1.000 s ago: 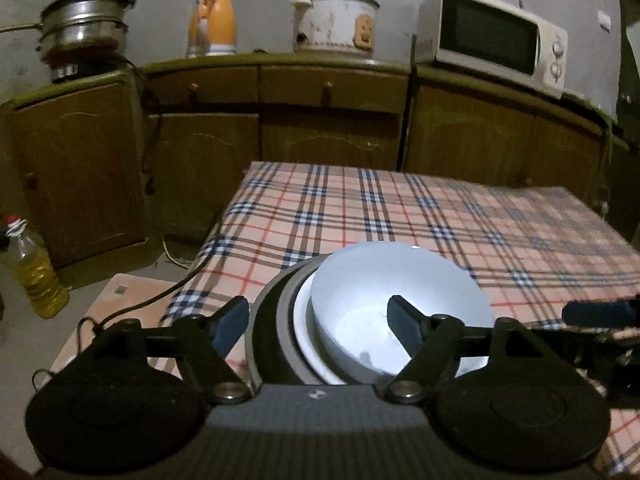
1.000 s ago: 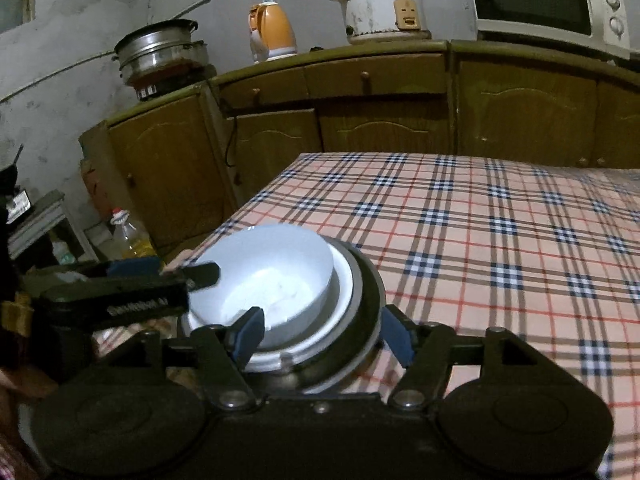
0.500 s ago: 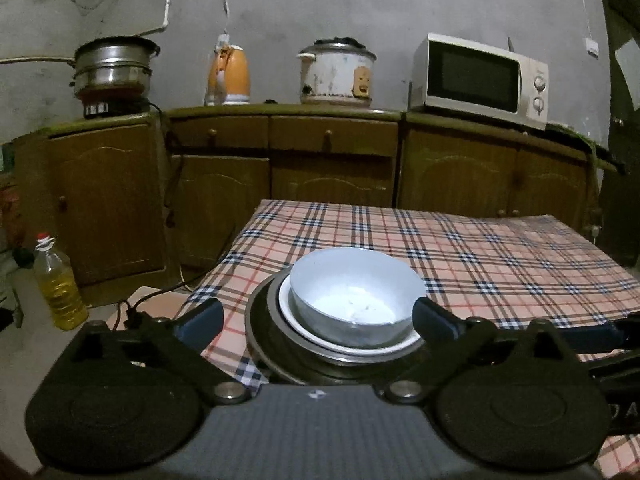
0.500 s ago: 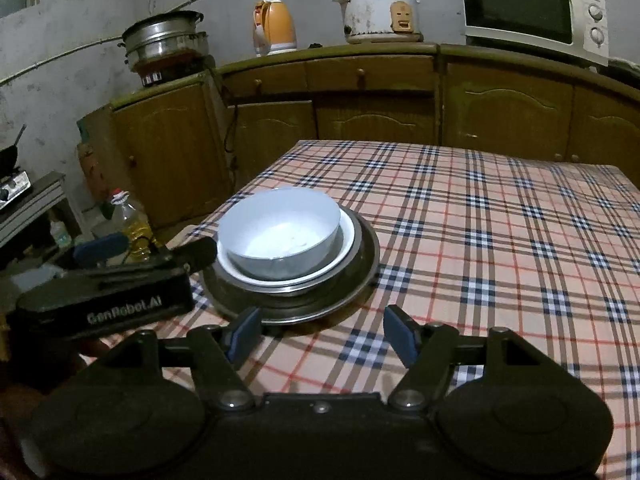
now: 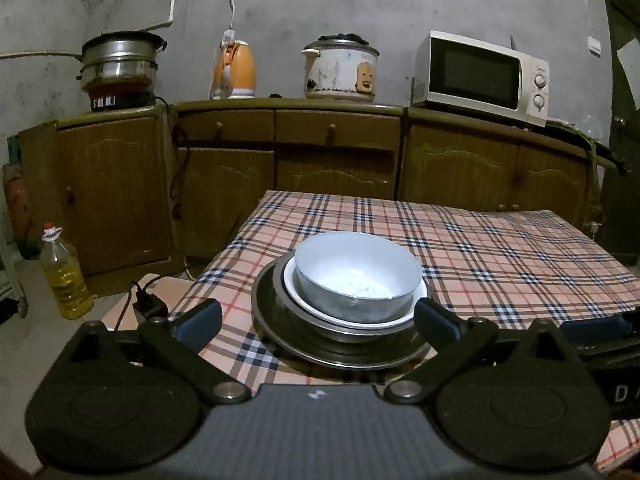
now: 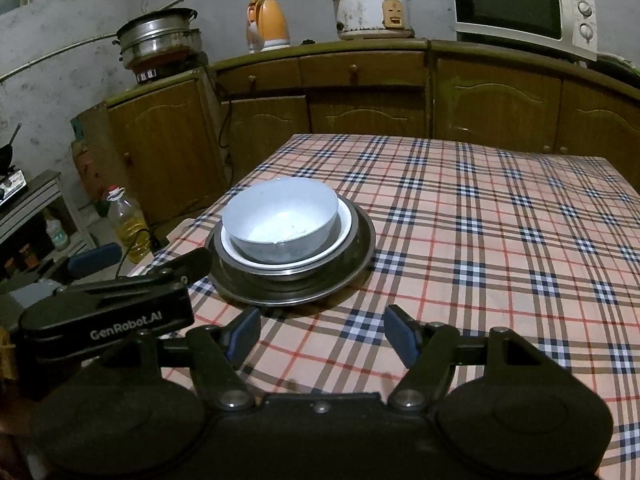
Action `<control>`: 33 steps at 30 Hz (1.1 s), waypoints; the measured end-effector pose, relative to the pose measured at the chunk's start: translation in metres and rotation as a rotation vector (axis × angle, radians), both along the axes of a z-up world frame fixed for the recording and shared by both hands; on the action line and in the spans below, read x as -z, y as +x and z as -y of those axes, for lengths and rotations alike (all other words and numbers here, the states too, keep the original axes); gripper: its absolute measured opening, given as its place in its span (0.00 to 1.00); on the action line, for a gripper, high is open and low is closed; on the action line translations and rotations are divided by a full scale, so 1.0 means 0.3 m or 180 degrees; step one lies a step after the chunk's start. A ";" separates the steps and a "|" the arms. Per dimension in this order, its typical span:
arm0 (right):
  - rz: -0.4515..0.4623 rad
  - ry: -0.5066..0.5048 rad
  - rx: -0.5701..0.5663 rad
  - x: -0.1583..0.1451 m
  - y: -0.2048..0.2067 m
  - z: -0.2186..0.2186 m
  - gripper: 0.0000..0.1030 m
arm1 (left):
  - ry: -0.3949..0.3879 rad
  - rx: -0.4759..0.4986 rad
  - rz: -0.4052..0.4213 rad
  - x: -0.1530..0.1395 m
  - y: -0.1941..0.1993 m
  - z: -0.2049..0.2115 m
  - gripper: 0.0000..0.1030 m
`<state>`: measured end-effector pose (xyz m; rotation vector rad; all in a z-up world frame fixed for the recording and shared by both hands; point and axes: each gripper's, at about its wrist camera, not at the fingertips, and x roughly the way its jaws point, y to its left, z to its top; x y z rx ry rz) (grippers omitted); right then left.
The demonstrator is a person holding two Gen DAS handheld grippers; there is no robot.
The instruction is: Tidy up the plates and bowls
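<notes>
Bowl [image 5: 357, 270] stacked on plates [image 6: 356, 240], just ahead of both claws.
Left claw [image 5: 318, 318] and right claw [image 6: 322, 330] gape empty, clear of the stack; it sits near the table's [image 6: 500, 240] left edge, bare cloth stretching rightward.

Dim kitchen, brown cabinets [image 5: 336, 160], grey wall [image 5: 320, 0]

We hold our left gripper [image 5: 318, 322] low over the near left corner of the desk, tilted a little downward, and its jaws have just been opening; they now stand spread wide with nothing pressed between them. Our right gripper [image 6: 322, 338] sits just beside it along the near edge, angled downward, its jaws parted and empty, its blue pads [image 6: 402, 338] clear of everything.
</notes>
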<state>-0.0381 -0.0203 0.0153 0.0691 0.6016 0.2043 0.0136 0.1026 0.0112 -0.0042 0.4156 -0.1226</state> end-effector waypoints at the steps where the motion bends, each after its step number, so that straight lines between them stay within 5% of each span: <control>1: -0.0002 -0.0001 -0.0003 0.001 0.000 0.000 0.79 | 0.0003 0.0009 -0.0006 0.002 -0.002 0.001 1.00; 33: -0.0059 0.0114 0.0063 0.043 0.039 0.035 0.79 | 0.0118 -0.0049 -0.0087 0.016 0.032 0.023 1.00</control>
